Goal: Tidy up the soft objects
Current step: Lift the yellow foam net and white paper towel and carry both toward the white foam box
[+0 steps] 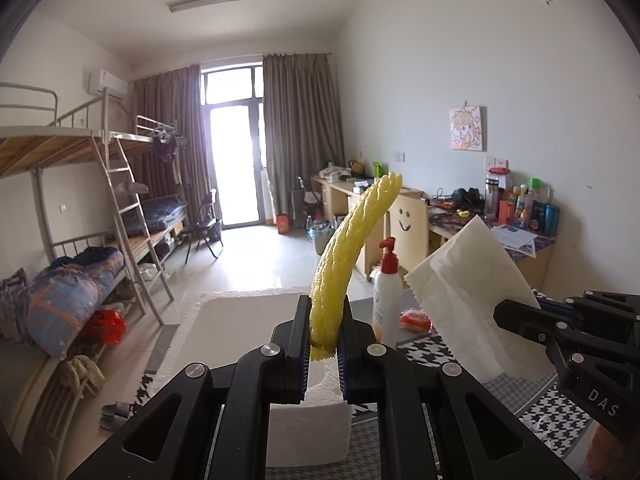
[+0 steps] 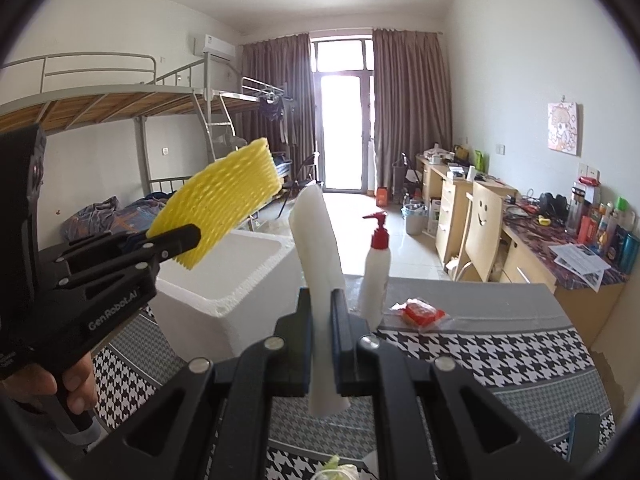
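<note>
Nearest the left wrist lens, the left gripper has its jaws closed tight on the lower end of the yellow foam net, which rises from the pads and bends toward 1 o'clock, held in the air above the white foam box. In the right wrist view the right gripper is likewise clamped, its jaws nearly together on a folded white paper towel that stands up between them and sags out below. Seen from the left camera, that towel spreads wide at 3 o'clock, partly hiding the desk behind it. From the right camera, the yellow net sits at 10 o'clock, above the near corner of the box, and the person's hand wraps the left handle at 8 o'clock. Just beyond the right fingers, at 1 o'clock, a white pump bottle with a red cap stands upright on the houndstooth tablecloth, close beside the towel. A red packet lies on the cloth just right of the bottle. Farther back stand a wooden chair with a smiley face and a bunk bed at 10 o'clock.
</note>
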A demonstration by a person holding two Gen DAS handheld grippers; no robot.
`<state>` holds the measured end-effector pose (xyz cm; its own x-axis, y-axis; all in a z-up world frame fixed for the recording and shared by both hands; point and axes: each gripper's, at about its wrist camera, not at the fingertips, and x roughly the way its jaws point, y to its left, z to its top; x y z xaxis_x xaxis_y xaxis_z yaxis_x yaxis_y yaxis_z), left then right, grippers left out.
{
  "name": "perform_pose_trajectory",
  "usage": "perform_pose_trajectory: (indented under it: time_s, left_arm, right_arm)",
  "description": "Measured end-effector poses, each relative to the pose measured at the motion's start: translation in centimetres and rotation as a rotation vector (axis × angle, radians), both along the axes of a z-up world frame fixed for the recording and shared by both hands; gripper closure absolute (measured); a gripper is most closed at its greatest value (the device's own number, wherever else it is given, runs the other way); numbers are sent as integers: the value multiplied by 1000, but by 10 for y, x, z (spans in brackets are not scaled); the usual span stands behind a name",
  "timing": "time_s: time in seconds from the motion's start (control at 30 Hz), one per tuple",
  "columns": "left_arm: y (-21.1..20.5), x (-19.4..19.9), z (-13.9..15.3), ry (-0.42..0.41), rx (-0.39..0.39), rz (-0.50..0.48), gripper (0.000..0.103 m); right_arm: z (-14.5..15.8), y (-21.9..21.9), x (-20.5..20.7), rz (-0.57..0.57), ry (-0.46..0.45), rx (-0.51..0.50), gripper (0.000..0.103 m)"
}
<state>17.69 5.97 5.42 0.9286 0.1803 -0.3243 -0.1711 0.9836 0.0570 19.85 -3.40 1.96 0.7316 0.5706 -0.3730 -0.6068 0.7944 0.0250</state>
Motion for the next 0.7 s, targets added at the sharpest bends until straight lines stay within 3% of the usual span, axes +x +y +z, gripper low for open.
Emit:
perform_pose_trajectory:
  time_s: [0.7]
  left_arm:
    - [35, 17, -7, 48, -38, 143, 91]
  right_arm:
    - [15, 44, 9, 91, -4, -31, 92]
